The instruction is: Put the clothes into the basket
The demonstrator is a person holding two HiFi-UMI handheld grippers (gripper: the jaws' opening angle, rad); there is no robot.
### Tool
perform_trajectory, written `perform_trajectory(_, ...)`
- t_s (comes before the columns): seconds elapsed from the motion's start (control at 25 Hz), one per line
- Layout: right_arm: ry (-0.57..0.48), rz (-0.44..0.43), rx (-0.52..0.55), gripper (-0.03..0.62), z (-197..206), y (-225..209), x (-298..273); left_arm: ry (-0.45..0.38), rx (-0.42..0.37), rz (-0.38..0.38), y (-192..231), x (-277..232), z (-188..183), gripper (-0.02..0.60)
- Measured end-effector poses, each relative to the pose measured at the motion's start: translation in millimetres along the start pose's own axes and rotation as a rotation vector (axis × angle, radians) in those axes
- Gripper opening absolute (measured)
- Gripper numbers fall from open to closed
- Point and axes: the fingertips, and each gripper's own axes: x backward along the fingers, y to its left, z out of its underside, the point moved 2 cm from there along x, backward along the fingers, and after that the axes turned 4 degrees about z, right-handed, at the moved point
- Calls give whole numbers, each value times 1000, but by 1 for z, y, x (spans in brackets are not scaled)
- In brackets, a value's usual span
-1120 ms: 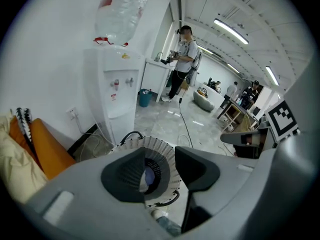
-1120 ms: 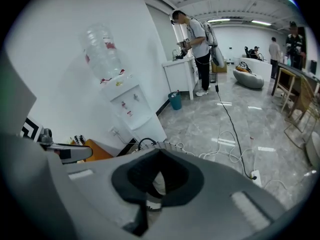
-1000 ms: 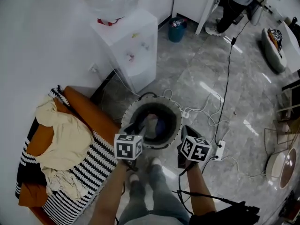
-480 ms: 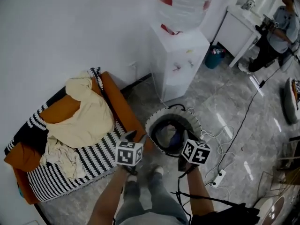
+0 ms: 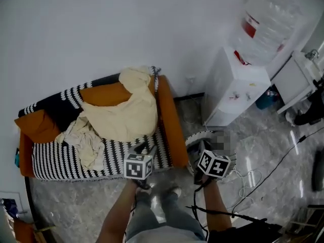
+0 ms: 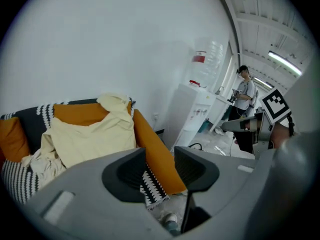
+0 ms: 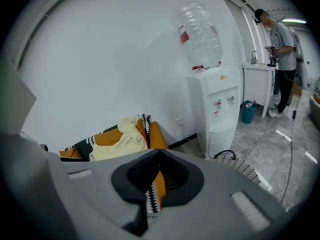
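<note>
Cream clothes (image 5: pixel 129 110) lie heaped on a sofa (image 5: pixel 167 118) with orange cushions and a black-and-white striped cover; a paler cloth (image 5: pixel 86 138) lies to their left. The round basket (image 5: pixel 195 137) stands on the floor at the sofa's right end, mostly hidden behind my right gripper. My left gripper (image 5: pixel 144 148) hangs in front of the sofa's striped edge, open and empty. My right gripper (image 5: pixel 200 148) is over the basket's near rim, shut with nothing in it. The clothes (image 6: pixel 90 134) show ahead in the left gripper view. The right gripper view shows the clothes (image 7: pixel 120 139) and basket rim (image 7: pixel 240 166).
A white water dispenser (image 5: pixel 235 92) with a bottle (image 5: pixel 266 27) stands by the wall right of the basket. Cables (image 5: pixel 268 171) trail over the grey floor. A white table (image 5: pixel 304 72) is at the far right. A person (image 7: pixel 277 49) stands beyond the dispenser.
The head view has swung left: the sofa has come to the middle and the basket has slid right. Both grippers have moved off the basket's opening toward the sofa's end.
</note>
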Motion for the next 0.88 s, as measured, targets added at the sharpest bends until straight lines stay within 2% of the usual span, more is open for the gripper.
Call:
perform_trajectory(0.16,33,-78,71,3,5,50,-11,-37,91,-71,36,34,14,187)
perform_trajectory(0.44,75,-153,168,3,17,130,-36,-95,237,-189,112,91,54,186)
perform_trajectory(0.6,78,-184,218,3,21,196,-41,-121,320,-255,170,137,81,186)
perform_trajectory(0.88,89,-262,335,3,26,321,-60,-183,427,-364,276,211,104,181)
